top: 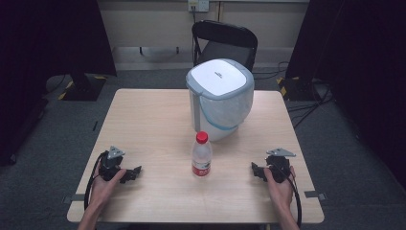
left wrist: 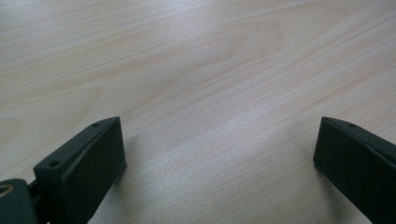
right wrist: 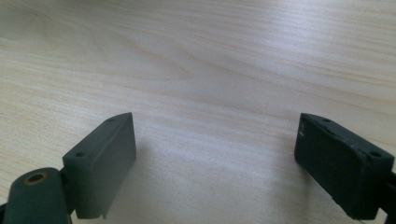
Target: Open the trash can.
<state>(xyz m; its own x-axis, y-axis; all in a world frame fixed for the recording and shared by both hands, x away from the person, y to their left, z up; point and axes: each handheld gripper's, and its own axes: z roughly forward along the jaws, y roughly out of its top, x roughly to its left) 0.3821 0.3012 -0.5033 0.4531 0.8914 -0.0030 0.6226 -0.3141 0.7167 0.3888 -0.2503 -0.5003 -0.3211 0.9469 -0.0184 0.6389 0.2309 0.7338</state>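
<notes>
So, high view: bottle (top: pixel 201 155) upright at table centre, bin (top: pixel 219 98) just behind at 12 o'clock. Risk, imo: tall, narrow, light-looking; a one-sided nudge tips it. Left gripper (top: pixel 135 172) at 9, right gripper (top: pixel 254 171) at 3, both apart from it.
Left gripper view: jaws wide, empty, over bare table (left wrist: pixel 196 70).
Right gripper view: same, wide and empty.

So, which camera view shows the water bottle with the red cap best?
The high view: the water bottle stands upright on the table, in front of the white bin, between both tools. The left and right gripper views look at bare wood between wide-apart jaws, giving nothing of it.
</notes>
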